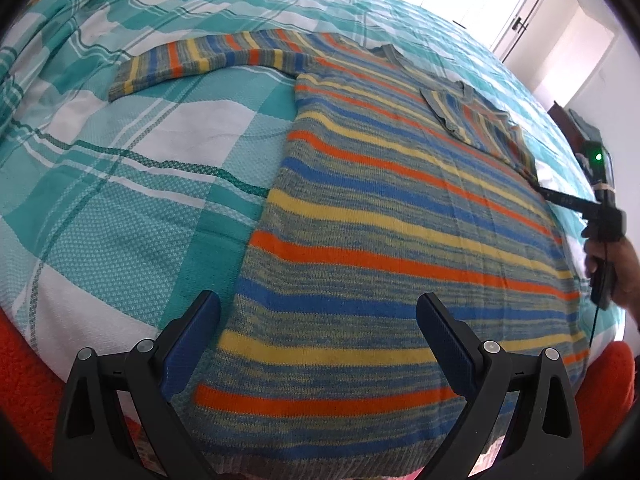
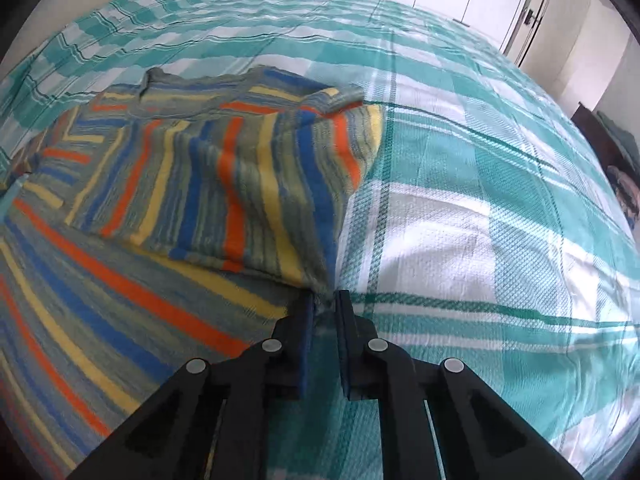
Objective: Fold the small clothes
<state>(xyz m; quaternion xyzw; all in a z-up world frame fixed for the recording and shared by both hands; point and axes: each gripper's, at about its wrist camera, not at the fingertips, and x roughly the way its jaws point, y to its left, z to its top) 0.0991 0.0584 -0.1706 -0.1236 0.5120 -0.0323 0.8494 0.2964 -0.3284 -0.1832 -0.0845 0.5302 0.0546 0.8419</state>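
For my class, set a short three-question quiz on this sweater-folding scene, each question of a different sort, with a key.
1. True or false: both sleeves of the sweater are folded onto its body.
2. Which claw grips the sweater's edge? A) left claw B) right claw C) neither
3. Fill in: the sweater lies on a checked ____.

Key
1. False: the far sleeve lies stretched out on the bedspread; only the near sleeve is folded over.
2. B: its pads are closed on the knit at the sweater's side edge, while the left claw hangs open above the hem.
3. Bedspread.
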